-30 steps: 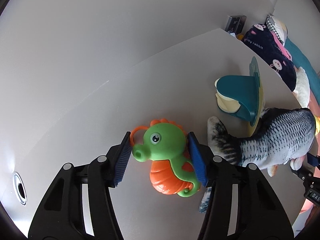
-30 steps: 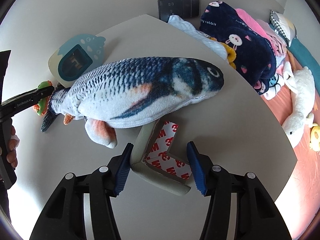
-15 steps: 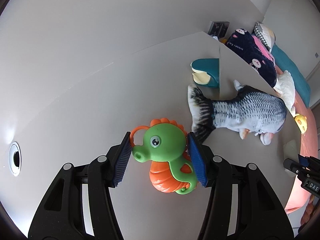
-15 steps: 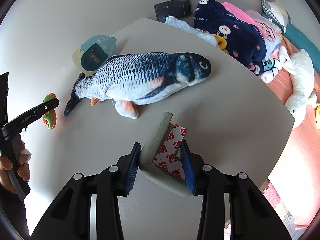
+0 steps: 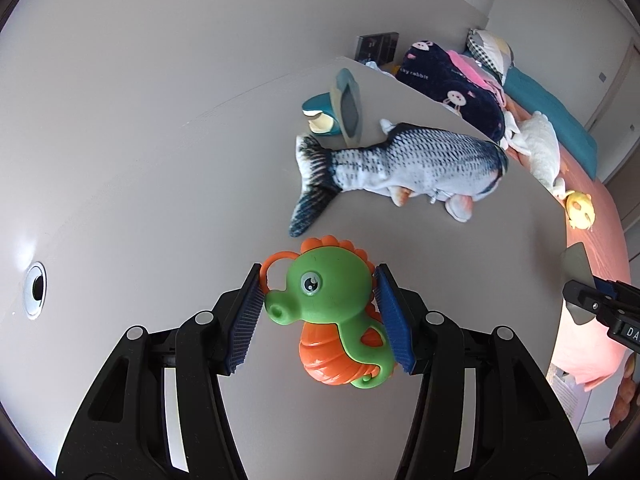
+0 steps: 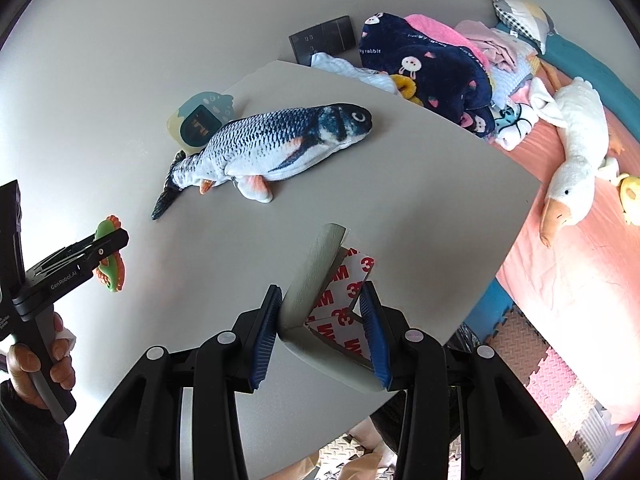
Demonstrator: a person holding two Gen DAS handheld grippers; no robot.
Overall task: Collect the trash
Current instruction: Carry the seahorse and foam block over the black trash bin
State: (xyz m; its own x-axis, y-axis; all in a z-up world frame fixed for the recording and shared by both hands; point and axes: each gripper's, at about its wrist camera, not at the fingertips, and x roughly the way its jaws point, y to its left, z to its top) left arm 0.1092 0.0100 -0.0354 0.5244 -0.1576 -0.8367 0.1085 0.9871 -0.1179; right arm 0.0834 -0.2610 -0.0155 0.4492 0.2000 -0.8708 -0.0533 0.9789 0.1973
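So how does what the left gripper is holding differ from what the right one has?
The seahorse toy in the left gripper is rounded moulded plastic, bright green and orange, with an eye and a ring handle. The corner guard in the right gripper is a plain grey L-shaped angle piece, its inner faces lined with white backing printed with red 3M logos. Both are clamped between blue pads and lifted clear of the table.

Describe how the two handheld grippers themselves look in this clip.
Both grippers, left gripper and right gripper, have matte black plastic frames with silver round screws and ribbed blue pads on the fingers. Seen from the right wrist view, the left one bears white "GenRobot.AI" lettering and a grey handle.
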